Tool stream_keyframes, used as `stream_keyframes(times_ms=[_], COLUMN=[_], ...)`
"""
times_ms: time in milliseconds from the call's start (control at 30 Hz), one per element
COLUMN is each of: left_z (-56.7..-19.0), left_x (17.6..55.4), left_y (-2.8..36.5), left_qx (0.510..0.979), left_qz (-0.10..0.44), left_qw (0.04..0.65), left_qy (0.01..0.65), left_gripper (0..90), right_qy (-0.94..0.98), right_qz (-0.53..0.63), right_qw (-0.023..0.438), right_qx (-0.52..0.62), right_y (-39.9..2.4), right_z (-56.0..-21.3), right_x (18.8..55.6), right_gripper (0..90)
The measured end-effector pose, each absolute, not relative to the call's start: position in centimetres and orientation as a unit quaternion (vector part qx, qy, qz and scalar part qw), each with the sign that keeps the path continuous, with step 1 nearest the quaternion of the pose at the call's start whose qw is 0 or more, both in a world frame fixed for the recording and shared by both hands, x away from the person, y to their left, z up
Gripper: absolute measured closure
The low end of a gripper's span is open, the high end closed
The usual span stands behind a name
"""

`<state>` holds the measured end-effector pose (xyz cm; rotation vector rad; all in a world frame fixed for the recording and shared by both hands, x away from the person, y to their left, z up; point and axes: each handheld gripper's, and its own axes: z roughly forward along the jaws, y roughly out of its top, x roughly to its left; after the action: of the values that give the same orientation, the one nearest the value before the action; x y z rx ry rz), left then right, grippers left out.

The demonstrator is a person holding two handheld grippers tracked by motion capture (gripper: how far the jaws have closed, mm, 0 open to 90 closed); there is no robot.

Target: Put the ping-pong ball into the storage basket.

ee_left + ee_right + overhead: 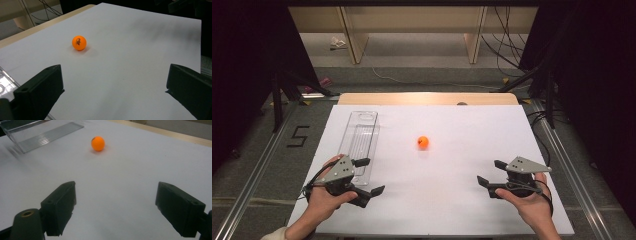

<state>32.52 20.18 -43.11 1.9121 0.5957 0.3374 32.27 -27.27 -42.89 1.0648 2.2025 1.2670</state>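
Both hands enter at the bottom edge of the high view. Left gripper (369, 176) sits at lower left, jaws spread with nothing between them; right gripper (491, 172) at lower right, likewise spread and empty. Both point toward the centre, apparently staged for a reach. An orange ball (423, 142) rests alone on the white table (492, 130) at mid-frame, well apart from both. Left of the ball lies a clear plastic tray (362, 131), probably its destination.

Ball (423, 142) mid-table (462, 210) — tray (360, 135) to its left, both grippers nearer the person
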Motion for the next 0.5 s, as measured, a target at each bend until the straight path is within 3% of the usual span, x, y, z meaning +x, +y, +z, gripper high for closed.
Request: stream_keyframes(times_ms=[500], left_z=[-43.01], left_x=[32.48], left_y=[20.15], left_qx=[0.799], left_qz=[0.141], left_qw=[0.530], left_qy=[0.247], left_gripper=[0.4], right_qy=[0.788], right_qz=[0.451], right_qw=[0.190], right_qx=[0.374], right_y=[-26.38], right_z=[-43.00], right_x=[32.71], right_gripper=[16.1])
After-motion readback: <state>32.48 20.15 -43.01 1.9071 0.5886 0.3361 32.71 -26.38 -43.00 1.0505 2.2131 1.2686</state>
